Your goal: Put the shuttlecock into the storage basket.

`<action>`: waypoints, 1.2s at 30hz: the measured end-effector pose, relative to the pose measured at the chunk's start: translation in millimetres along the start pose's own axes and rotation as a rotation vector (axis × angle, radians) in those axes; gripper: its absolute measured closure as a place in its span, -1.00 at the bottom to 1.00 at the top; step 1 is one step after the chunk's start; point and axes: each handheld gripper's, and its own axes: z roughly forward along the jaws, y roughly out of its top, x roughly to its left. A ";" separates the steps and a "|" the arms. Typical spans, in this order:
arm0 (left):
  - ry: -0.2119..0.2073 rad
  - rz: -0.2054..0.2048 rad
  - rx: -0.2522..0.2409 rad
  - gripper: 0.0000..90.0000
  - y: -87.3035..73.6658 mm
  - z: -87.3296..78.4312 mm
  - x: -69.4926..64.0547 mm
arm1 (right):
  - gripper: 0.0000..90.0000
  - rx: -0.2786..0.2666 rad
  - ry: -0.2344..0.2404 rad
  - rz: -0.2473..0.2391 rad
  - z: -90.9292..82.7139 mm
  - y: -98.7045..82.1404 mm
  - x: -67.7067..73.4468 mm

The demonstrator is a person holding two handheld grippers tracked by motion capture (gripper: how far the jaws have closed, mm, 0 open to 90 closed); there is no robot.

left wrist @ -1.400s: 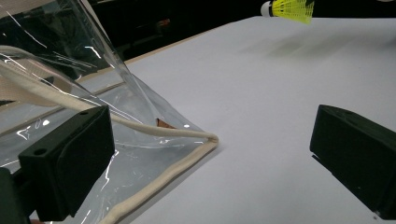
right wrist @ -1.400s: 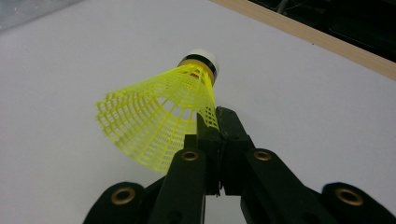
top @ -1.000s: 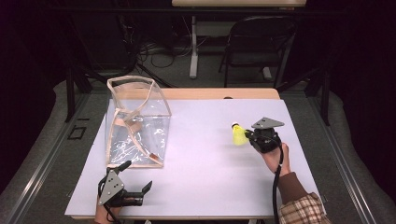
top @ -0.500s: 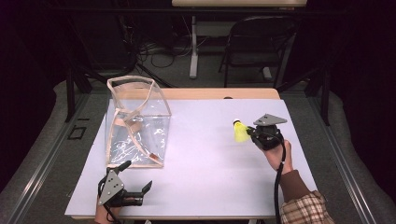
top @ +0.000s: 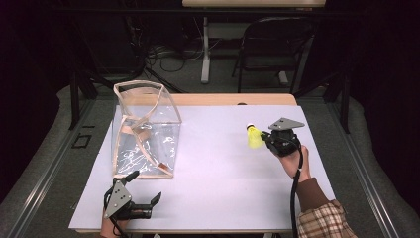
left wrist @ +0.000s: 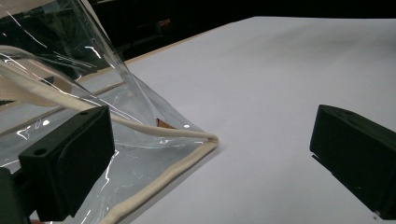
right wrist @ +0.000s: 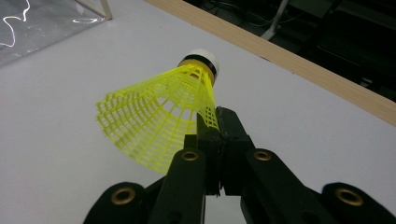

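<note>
A person sits at a white table (top: 218, 198) w/ a gripper in each hand. The right gripper (right wrist: 215, 122) is clamped on the skirt edge of a yellow shuttlecock (right wrist: 161, 114), held just above the table at the right side – already picked up. Likely left to do: carry it to the clear plastic bag (top: 146, 131) standing well apart at left and drop it in. The left gripper (top: 143, 201) rests near the bag's front corner, jaws wide apart, holding nothing. Bag contents – hard to make out through glare.
</note>
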 end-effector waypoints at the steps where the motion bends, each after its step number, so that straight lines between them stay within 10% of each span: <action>1: 0.000 0.000 0.000 -1.00 0.0 0.0 0.0 | 0.98 -0.001 0.000 0.001 0.4 0.6 0.1; 36: -0.002 -0.003 -0.003 -1.00 0.1 -0.1 -0.3 | 0.98 -0.021 0.027 -0.020 13.9 29.9 6.3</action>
